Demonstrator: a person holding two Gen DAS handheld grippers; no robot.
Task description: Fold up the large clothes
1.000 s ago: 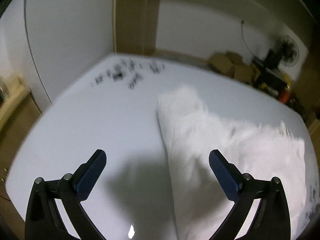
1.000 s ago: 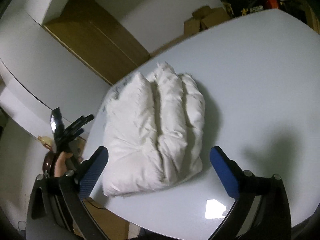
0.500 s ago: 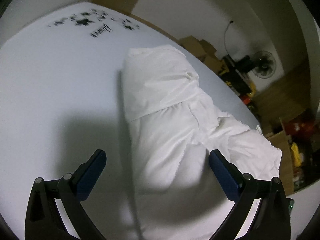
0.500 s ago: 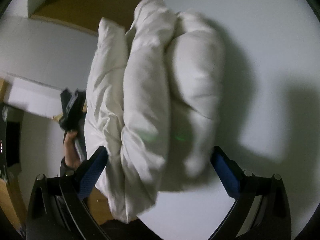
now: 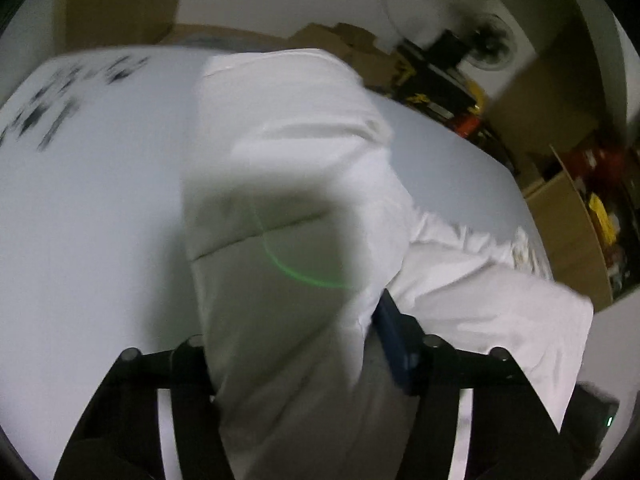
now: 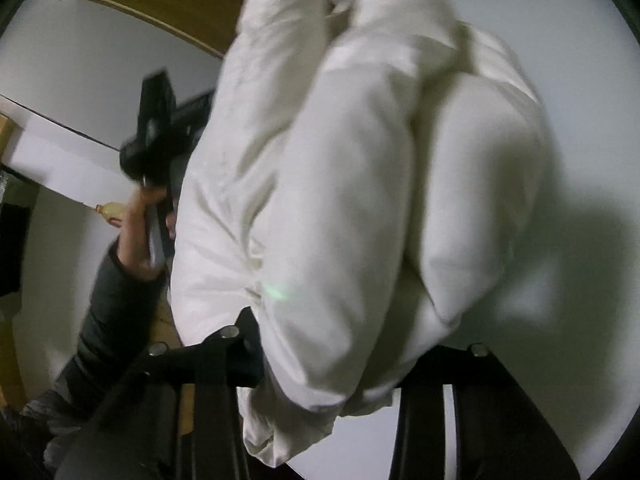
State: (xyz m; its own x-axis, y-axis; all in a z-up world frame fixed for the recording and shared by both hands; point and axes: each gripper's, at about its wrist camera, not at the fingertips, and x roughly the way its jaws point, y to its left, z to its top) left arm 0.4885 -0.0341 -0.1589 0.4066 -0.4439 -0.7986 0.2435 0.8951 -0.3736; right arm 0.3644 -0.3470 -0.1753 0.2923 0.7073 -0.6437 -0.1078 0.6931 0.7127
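Now that both grippers have dropped from open hover onto the puffy white padded garment (image 6: 360, 184) at 12 o'clock on the pale grey table (image 5: 80, 208), I see L gripper (image 5: 292, 344) & R gripper (image 6: 344, 360) jaws closing around its near edge, so next fold's abt to start.

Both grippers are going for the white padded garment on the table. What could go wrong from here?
1. The left gripper and right gripper are closing on thick bunches of the white garment; a bite may take only outer layers and slip.
2. The garment overhangs the table edge nearest the person, so a pull could drag it off.
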